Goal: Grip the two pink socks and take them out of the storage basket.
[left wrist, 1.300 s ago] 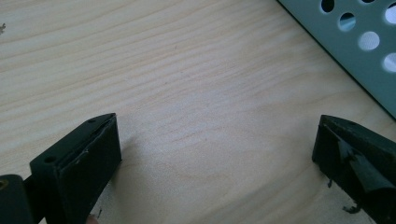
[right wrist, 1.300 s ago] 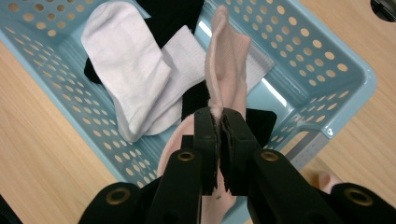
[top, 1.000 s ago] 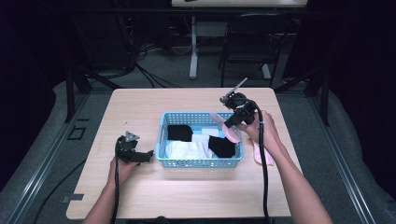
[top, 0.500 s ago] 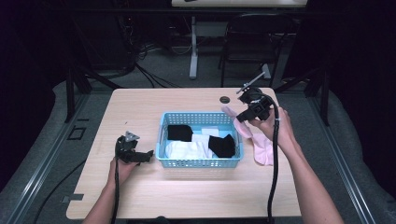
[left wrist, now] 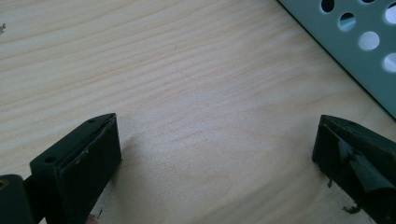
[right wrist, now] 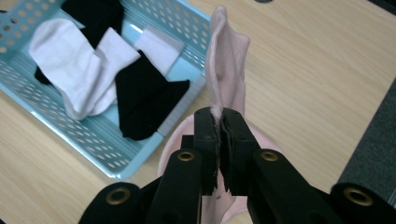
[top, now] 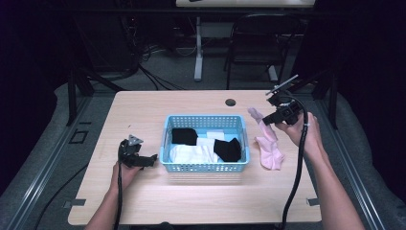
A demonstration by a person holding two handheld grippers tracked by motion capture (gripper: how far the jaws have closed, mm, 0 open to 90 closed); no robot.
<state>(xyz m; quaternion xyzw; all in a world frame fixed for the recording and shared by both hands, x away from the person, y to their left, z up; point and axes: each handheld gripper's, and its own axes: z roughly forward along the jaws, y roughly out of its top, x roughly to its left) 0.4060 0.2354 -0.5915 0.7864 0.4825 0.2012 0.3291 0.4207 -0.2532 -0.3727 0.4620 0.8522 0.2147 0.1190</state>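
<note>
In the left gripper view the basket is cut off at 1 o'clock, leaving just a perforated wall corner. In the right gripper view the right hand-held gripper covers the lower pink sock, and the basket's 10 o'clock end runs past the edge. The left hand-held gripper is too small in the high view to judge.

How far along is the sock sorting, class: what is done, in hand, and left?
Done: one pale pink sock lies on the wooden table, right of the blue plastic basket. In hand: the right gripper pinches a second pink sock. Left: white socks and black socks inside; left gripper open, idle.
</note>
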